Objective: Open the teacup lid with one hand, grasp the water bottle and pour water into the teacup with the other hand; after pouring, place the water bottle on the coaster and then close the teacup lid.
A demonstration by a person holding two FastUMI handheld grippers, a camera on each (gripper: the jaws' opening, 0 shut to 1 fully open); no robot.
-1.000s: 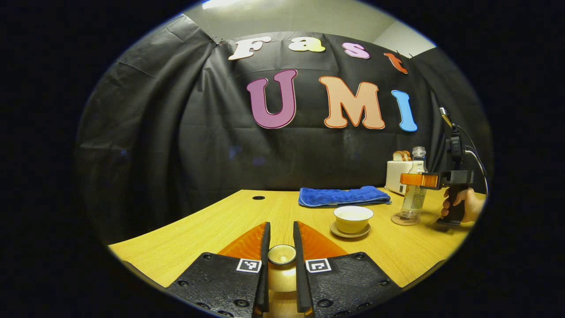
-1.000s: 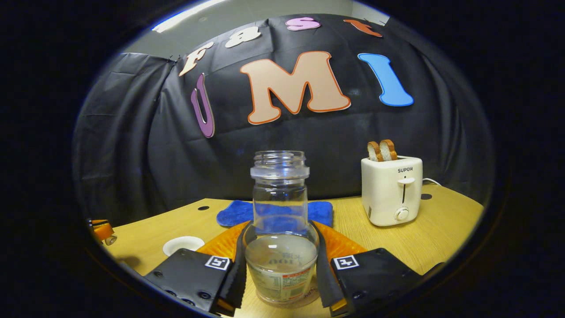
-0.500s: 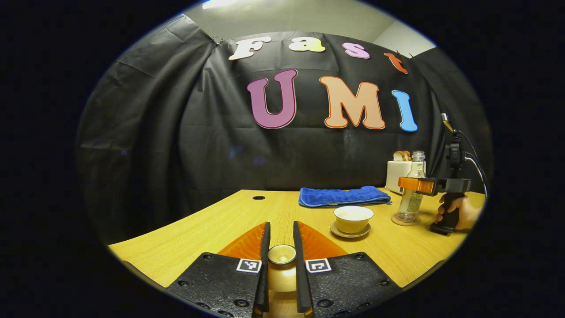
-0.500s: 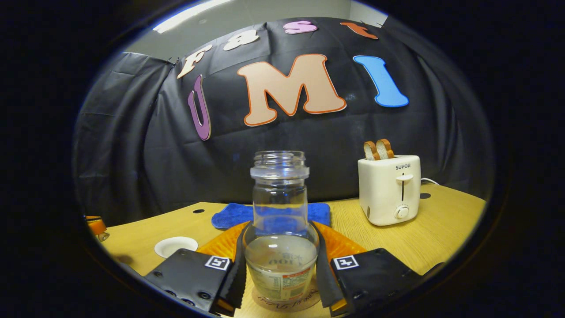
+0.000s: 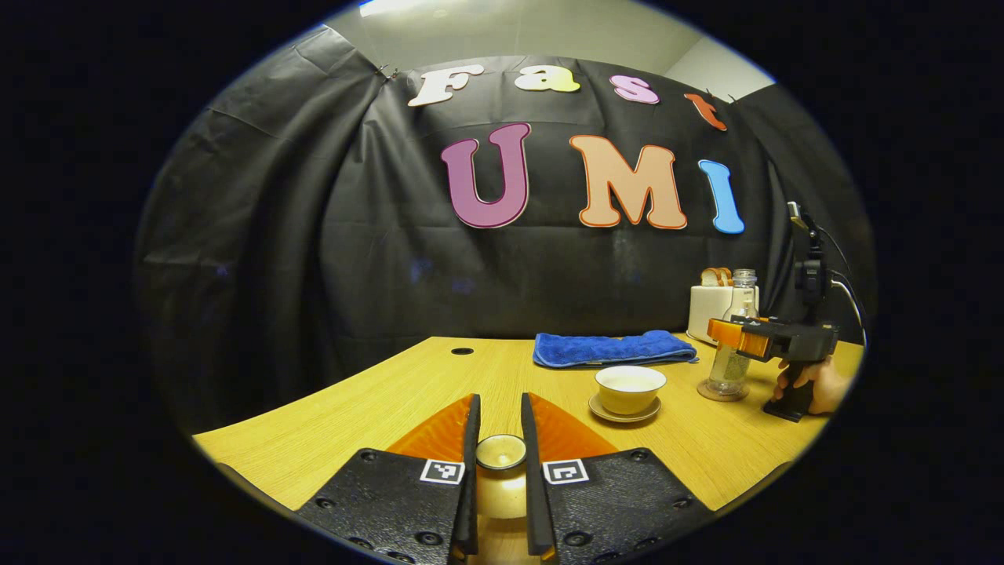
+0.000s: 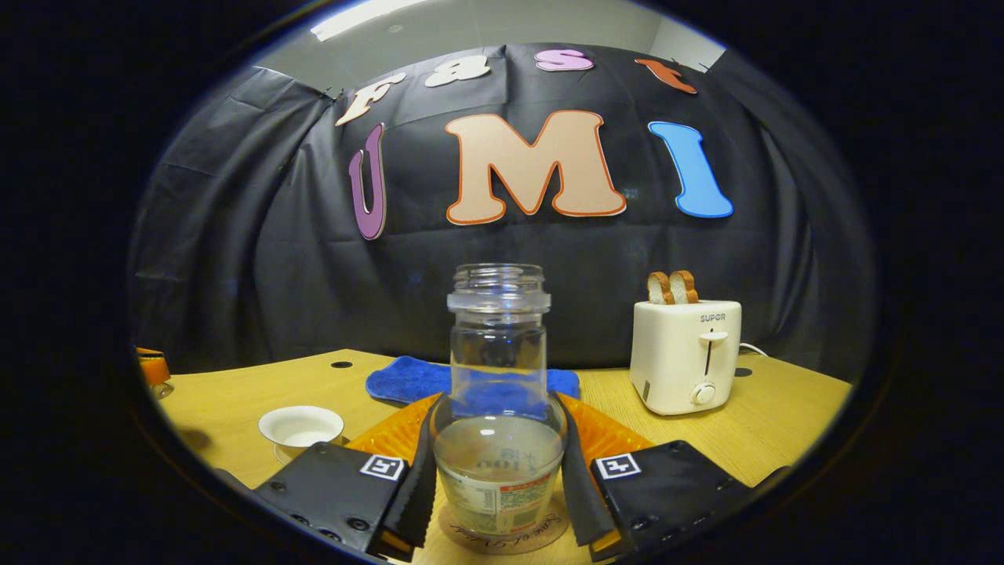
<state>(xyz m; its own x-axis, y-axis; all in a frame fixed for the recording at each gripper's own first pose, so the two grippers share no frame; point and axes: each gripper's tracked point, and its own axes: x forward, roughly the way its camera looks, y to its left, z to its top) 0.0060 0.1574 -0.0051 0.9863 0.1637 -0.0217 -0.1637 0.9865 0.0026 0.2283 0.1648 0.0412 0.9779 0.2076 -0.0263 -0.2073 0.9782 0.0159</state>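
Right gripper [image 6: 496, 479] with both fingers pressed on the upright water bottle [image 6: 498, 408], bottle standing on the coaster [image 6: 502, 535], left gripper [image 5: 499, 479] clamping the teacup lid [image 5: 501, 453], open teacup [image 5: 630, 388] ahead to its right

The toaster [image 6: 686, 357] near the right rear edge of the surface [image 6: 769, 428] carries the brand word "SUPOR" on its front, above the lever slot. The water bottle [image 6: 498, 408] has a printed label low on its body, but its characters are too distorted to read reliably.
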